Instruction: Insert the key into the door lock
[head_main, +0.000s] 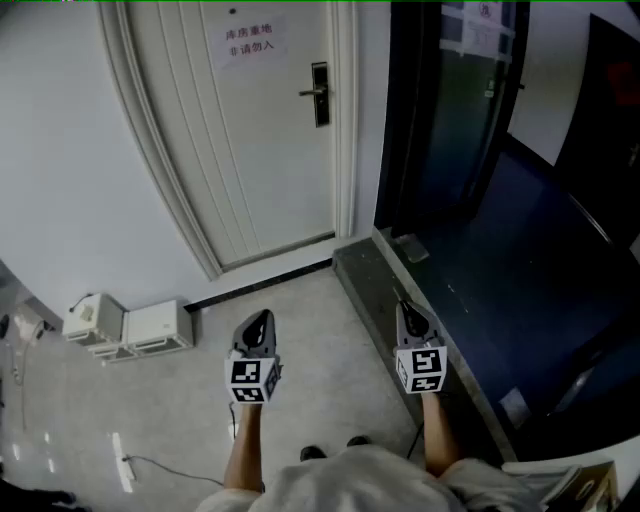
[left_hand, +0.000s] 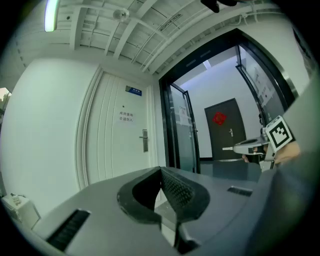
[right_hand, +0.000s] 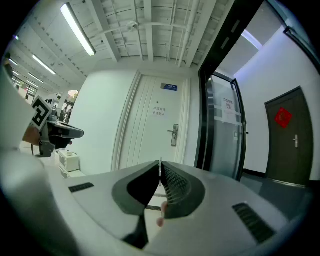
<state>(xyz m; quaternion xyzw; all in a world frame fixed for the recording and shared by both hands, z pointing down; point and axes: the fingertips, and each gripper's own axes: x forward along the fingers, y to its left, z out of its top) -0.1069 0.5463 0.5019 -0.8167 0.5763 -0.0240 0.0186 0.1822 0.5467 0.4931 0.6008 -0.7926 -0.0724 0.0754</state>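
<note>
Right gripper (head_main: 408, 315) pinches the key (right_hand: 160, 167) edge-on, well short of the lock (head_main: 320, 95) and to its right. Left gripper (head_main: 260, 322) is closed, empty. With so slim a pinch, the key could twist and miss the keyhole.

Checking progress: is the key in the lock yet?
Out: the key is pinched edge-on in the shut right tongs, held well short of the door lock.
</note>
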